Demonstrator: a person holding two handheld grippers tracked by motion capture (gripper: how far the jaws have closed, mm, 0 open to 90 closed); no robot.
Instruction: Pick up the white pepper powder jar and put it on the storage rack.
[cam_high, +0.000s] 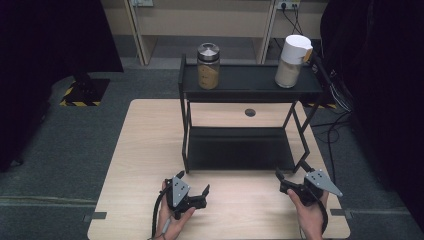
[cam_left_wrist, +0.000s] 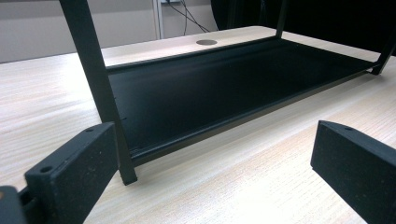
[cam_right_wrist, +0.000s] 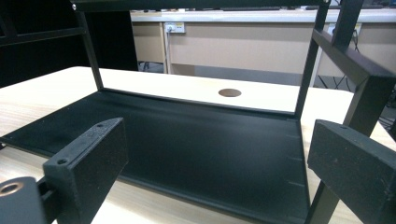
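Observation:
A black two-tier metal shelf (cam_high: 240, 82) stands on the light wooden table (cam_high: 145, 150). Its top tier carries a glass jar with a silver lid (cam_high: 208, 66) at the left and a white-capped container of pale powder (cam_high: 290, 61) at the right. The bottom tier (cam_left_wrist: 224, 84) (cam_right_wrist: 196, 144) is bare. My left gripper (cam_high: 205, 194) rests near the table's front, before the shelf's front left leg (cam_left_wrist: 100, 88), jaws wide apart and empty. My right gripper (cam_high: 280, 176) sits at the front right, by the shelf's front right leg (cam_right_wrist: 359, 107), also open with nothing between its fingers.
A round cable hole (cam_high: 250, 112) lies in the table behind the shelf. Cables (cam_high: 332, 130) trail on the grey floor at the right. Black drapes flank both sides, and a desk frame stands at the back.

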